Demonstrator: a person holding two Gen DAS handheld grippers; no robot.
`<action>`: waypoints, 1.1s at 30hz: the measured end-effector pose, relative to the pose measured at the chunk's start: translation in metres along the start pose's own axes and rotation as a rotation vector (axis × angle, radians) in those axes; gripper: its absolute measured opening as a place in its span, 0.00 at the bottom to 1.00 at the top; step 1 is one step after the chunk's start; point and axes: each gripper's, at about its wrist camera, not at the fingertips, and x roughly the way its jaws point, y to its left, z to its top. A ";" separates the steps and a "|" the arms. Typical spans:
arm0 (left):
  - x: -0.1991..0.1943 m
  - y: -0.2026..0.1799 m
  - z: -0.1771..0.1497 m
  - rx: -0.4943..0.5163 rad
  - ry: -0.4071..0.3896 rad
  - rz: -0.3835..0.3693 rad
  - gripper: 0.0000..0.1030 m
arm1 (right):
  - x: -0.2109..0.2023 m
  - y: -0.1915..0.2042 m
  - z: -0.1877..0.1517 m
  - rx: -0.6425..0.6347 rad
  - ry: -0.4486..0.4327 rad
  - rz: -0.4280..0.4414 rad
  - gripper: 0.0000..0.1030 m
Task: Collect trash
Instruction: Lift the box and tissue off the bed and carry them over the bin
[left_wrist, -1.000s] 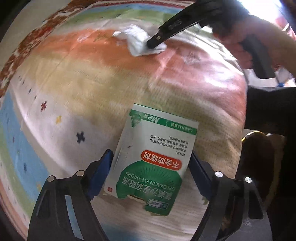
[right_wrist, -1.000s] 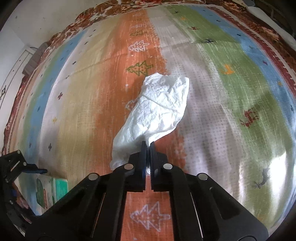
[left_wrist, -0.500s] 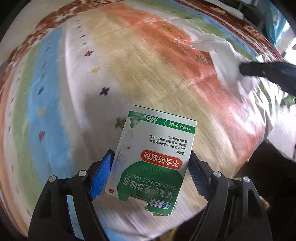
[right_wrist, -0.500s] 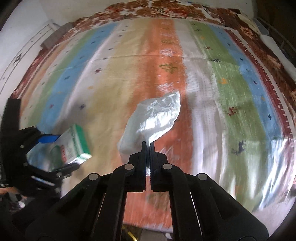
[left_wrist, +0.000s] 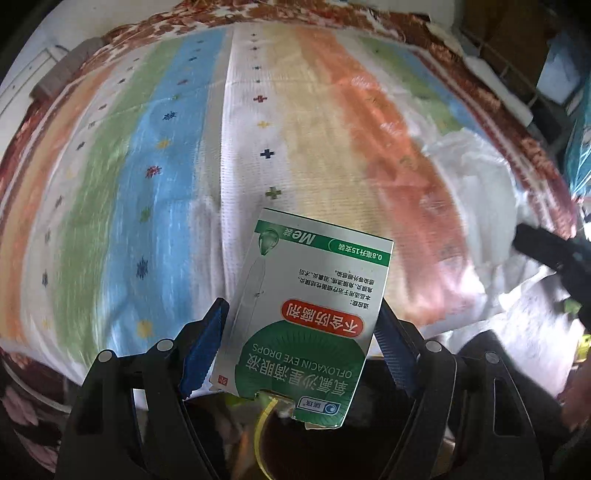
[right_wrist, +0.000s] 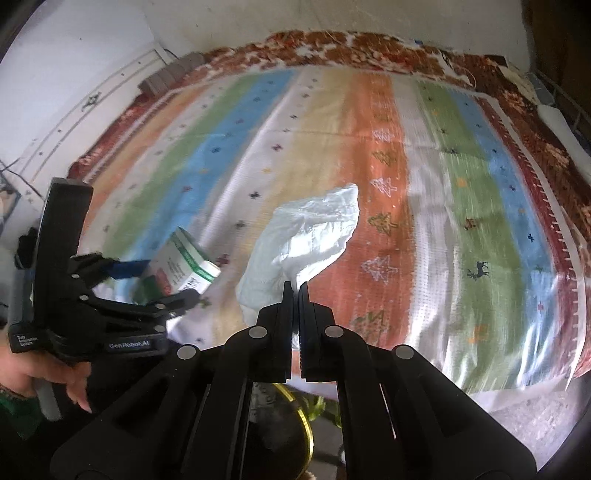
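Note:
My left gripper (left_wrist: 299, 328) is shut on a green and white eye-drops box (left_wrist: 310, 306), held above the near edge of the striped bedspread (left_wrist: 166, 166). The box also shows in the right wrist view (right_wrist: 181, 264), with the left gripper (right_wrist: 162, 280) around it. My right gripper (right_wrist: 294, 291) is shut on a crumpled white tissue (right_wrist: 310, 236), lifted off the bed. The tissue shows blurred in the left wrist view (left_wrist: 476, 173). A dark bin with a yellow rim (left_wrist: 269, 443) sits below both grippers and also shows in the right wrist view (right_wrist: 295, 421).
The bedspread (right_wrist: 406, 155) covers the whole bed, with a brown patterned border. A white wall (right_wrist: 74, 55) stands at the back left. Cluttered shelving (left_wrist: 546, 66) stands at the right. A hand (right_wrist: 44, 376) holds the left gripper's handle.
Both grippers have pulled back from the bed toward its near edge with their items. The bin has come into view beneath them.

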 end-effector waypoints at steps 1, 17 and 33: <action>-0.005 -0.002 -0.002 -0.010 -0.009 -0.013 0.74 | -0.005 0.003 -0.003 -0.007 -0.007 -0.001 0.01; -0.081 -0.015 -0.061 -0.112 -0.155 -0.186 0.74 | -0.069 0.046 -0.054 -0.077 -0.101 0.034 0.02; -0.101 -0.010 -0.120 -0.146 -0.195 -0.251 0.74 | -0.078 0.071 -0.134 -0.098 -0.058 0.045 0.02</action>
